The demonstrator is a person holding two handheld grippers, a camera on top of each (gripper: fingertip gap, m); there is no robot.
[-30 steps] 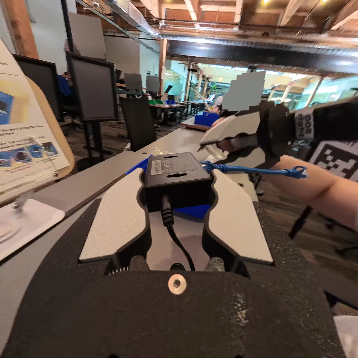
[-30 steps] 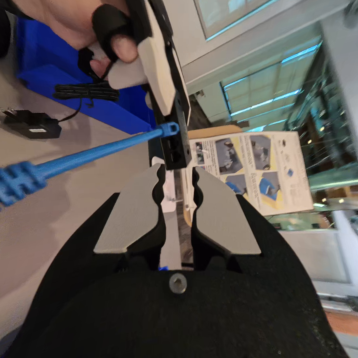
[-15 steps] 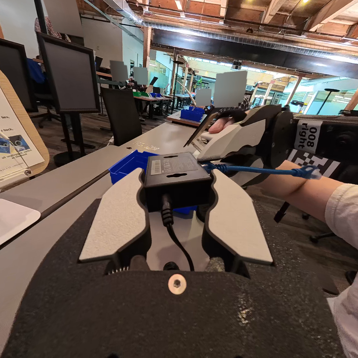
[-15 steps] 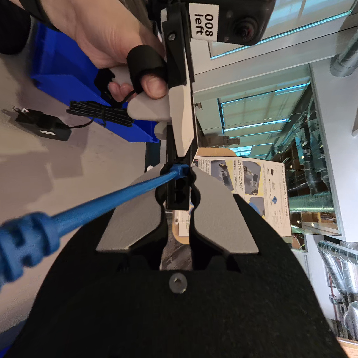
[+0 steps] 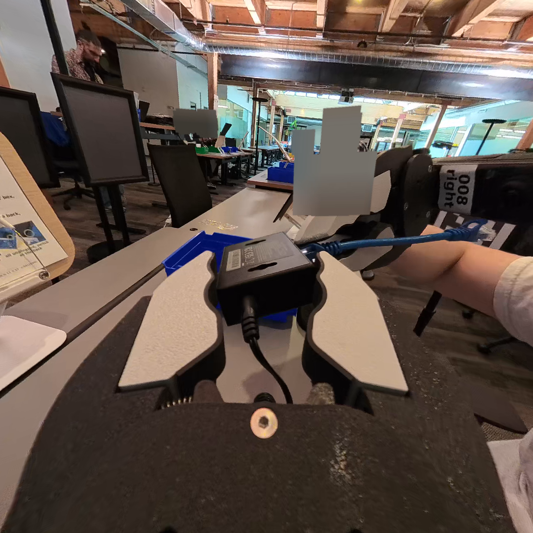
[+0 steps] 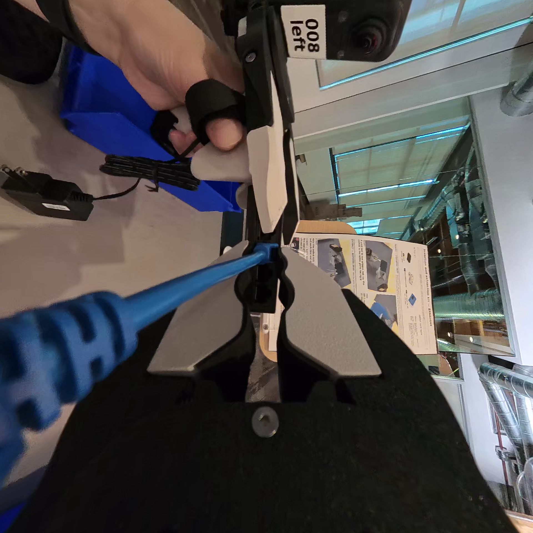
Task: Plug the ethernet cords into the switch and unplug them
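Left gripper [image 5: 264,277] clamps the black switch [image 5: 266,269] by its sides, both pads pressing its side walls, held up off the grey table [image 5: 86,291]. The black power lead [image 5: 253,326] exits the near face and hangs back between the fingers. Likely held this way so the port face points right, toward the other tool, and stays braced against push or pull.

Right gripper [image 6: 269,259] comes in from the right, turned on its side, jaws nearly pressed together around the blue ethernet cord's [image 6: 184,285] plug [image 6: 266,252] where it sits in the switch's end port. Pads look to be pinching the plug, but the exact contact is hard to see. The narrow pinch probably squeezes the latch tab for unplugging, or seats the plug; can't tell which. The cord's free end [image 5: 464,232] trails right over the person's forearm [image 5: 450,271], unplugged.

Farther off: a blue bin [image 5: 202,248] on the table just behind the switch, with the power adapter [image 6: 49,197] and its bundled lead beside it. An instruction sheet on a wooden board [image 5: 26,219] stands at far left.
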